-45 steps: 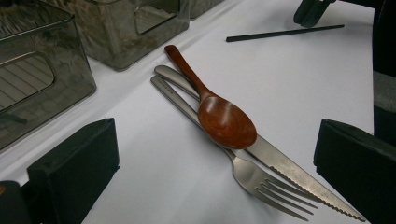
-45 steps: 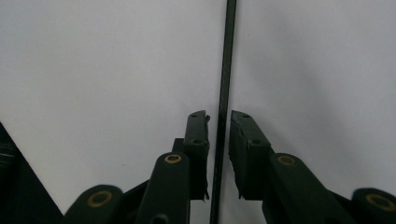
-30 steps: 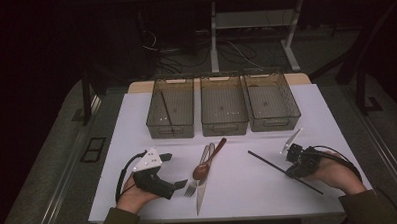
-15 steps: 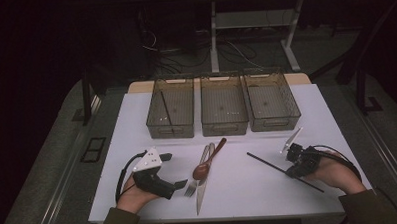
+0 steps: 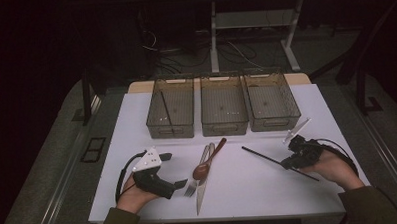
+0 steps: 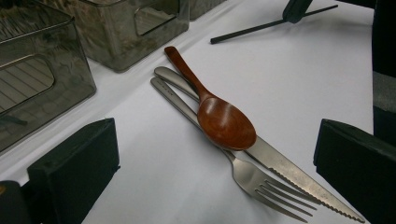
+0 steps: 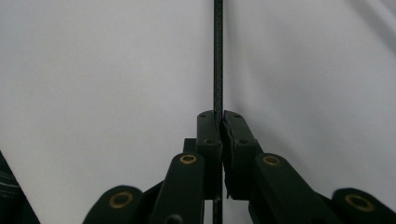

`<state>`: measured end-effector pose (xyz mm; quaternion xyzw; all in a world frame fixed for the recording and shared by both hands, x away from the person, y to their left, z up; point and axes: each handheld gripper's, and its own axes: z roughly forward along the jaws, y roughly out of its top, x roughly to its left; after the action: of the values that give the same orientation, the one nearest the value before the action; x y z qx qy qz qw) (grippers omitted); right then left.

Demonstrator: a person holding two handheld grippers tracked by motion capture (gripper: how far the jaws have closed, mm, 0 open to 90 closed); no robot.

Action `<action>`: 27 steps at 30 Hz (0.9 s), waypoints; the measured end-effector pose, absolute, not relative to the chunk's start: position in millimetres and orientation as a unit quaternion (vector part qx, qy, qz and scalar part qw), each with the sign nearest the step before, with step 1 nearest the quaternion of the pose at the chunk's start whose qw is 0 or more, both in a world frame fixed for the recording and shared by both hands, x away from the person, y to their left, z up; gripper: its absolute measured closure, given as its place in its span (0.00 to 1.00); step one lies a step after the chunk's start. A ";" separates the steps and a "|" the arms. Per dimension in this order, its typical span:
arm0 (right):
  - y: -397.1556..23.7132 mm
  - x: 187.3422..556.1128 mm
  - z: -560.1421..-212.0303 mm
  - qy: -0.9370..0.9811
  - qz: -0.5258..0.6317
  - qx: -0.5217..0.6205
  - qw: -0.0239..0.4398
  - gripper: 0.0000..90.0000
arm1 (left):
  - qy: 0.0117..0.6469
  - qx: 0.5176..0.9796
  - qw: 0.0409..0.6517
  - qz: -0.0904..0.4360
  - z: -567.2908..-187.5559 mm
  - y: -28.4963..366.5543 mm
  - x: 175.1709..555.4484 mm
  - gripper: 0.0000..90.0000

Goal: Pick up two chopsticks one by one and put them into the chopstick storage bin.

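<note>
Chopstick [image 7: 217, 56]: 1 thin black rod, clamped in right gripper [image 7: 220, 122].

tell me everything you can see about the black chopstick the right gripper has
The black chopstick is a thin, straight, matte dark rod, its surface finely speckled in the right gripper view. It lies low over the white table, running on a slant from near the table's middle back toward the person's right hand. The right gripper is shut on it, jaws pressed to either side, with part of the stick running on behind the jaws. Whether its far tip touches the table cannot be told. It lies apart from the other cutlery.
</note>
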<state>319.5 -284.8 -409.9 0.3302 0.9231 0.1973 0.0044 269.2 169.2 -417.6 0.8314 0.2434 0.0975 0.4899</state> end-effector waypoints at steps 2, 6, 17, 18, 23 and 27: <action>-285.4 319.6 -408.6 0.921 0.202 0.332 0.008 0.95 | 0.243 0.832 0.490 0.097 -417.6 169.1 269.2 0.00; -288.2 319.8 -404.8 0.915 0.218 0.339 0.015 0.95 | 0.244 0.831 0.490 0.098 -417.4 168.8 268.9 0.00; -288.0 320.4 -392.9 0.906 0.264 0.332 0.012 0.95 | 0.243 0.832 0.490 0.097 -418.0 168.3 269.3 0.00; -286.7 320.4 -391.2 0.905 0.270 0.329 0.012 0.95 | 0.243 0.832 0.490 0.097 -418.0 168.3 269.2 0.00; -279.2 322.7 -384.3 0.901 0.292 0.322 0.014 0.95 | 0.243 0.832 0.490 0.097 -418.1 168.2 269.3 0.00; -271.7 325.6 -378.5 0.898 0.307 0.316 0.017 0.95 | 0.243 0.832 0.489 0.096 -418.3 168.0 269.5 0.00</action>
<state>325.6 -271.7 -378.5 0.3156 0.8978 0.3068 0.0170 269.5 168.0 -418.3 0.8320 0.2434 0.0962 0.4892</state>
